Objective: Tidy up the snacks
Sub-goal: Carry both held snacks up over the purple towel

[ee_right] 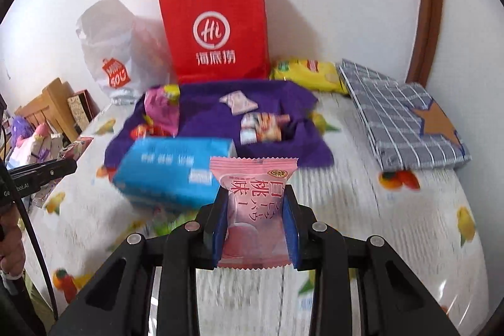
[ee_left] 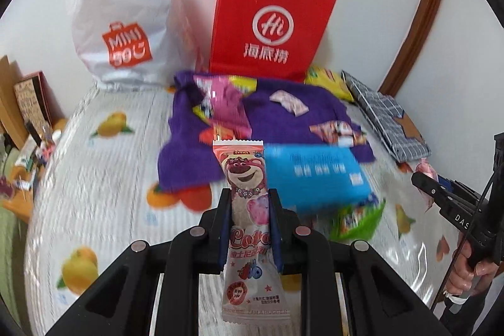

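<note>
My left gripper (ee_left: 250, 194) is shut on a long white and pink bear-print snack packet (ee_left: 249, 210), held upright above the table. My right gripper (ee_right: 255, 194) is shut on a pink peach snack packet (ee_right: 256, 210). Ahead lies a purple cloth (ee_left: 283, 112) (ee_right: 208, 115) with several small snack packets on it, among them a pink one (ee_left: 225, 103) (ee_right: 162, 109). A blue box (ee_left: 315, 172) (ee_right: 170, 172) lies at the cloth's near edge. The right gripper's side also shows in the left wrist view (ee_left: 447, 197).
A red paper bag (ee_left: 271, 21) (ee_right: 217, 30) and a white plastic bag (ee_left: 123, 30) (ee_right: 113, 52) stand against the wall. A yellow chip bag (ee_right: 308, 74), a grey checked fabric bag (ee_right: 403, 118) and a green packet (ee_left: 356, 219) lie nearby. Clutter sits at the left edge.
</note>
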`<state>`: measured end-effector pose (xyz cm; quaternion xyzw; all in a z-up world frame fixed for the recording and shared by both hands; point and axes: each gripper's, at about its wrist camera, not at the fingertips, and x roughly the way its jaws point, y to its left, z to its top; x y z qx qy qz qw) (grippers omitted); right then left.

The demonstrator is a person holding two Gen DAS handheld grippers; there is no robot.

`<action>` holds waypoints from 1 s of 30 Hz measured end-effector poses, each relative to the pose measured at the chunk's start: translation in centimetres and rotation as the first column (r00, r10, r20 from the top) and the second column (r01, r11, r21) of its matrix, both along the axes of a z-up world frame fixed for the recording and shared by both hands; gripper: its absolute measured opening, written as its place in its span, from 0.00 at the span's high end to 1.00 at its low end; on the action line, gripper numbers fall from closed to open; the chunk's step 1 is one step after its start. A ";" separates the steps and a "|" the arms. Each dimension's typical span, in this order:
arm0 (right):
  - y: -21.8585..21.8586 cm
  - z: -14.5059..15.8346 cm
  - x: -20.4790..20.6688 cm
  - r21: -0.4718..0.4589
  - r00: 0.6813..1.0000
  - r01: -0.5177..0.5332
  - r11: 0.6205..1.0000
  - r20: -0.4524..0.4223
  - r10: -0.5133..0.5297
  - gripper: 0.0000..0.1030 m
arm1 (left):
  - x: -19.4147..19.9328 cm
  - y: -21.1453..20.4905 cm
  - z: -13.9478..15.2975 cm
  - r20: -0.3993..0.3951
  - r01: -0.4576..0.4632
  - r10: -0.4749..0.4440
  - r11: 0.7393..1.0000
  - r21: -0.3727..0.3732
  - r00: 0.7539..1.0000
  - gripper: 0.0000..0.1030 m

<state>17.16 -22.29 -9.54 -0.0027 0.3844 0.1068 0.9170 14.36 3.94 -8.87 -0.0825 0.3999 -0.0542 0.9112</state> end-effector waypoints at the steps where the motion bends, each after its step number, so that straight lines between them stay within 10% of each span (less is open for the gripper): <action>1: 0.1 0.2 0.4 0.001 1.000 0.001 1.000 0.003 -0.001 0.69 | 0.5 0.0 0.4 0.006 -0.003 0.003 1.000 0.000 1.000 0.80; 15: 2.5 5.2 9.7 0.020 0.998 -0.028 0.999 0.062 0.027 0.69 | 8.5 -0.3 5.1 0.070 -0.021 0.018 0.999 0.034 0.997 0.80; 30: 3.3 3.5 19.4 0.079 1.000 -0.019 0.997 -0.002 0.019 0.69 | 18.5 0.5 3.7 0.013 -0.031 0.031 0.999 -0.020 0.999 0.80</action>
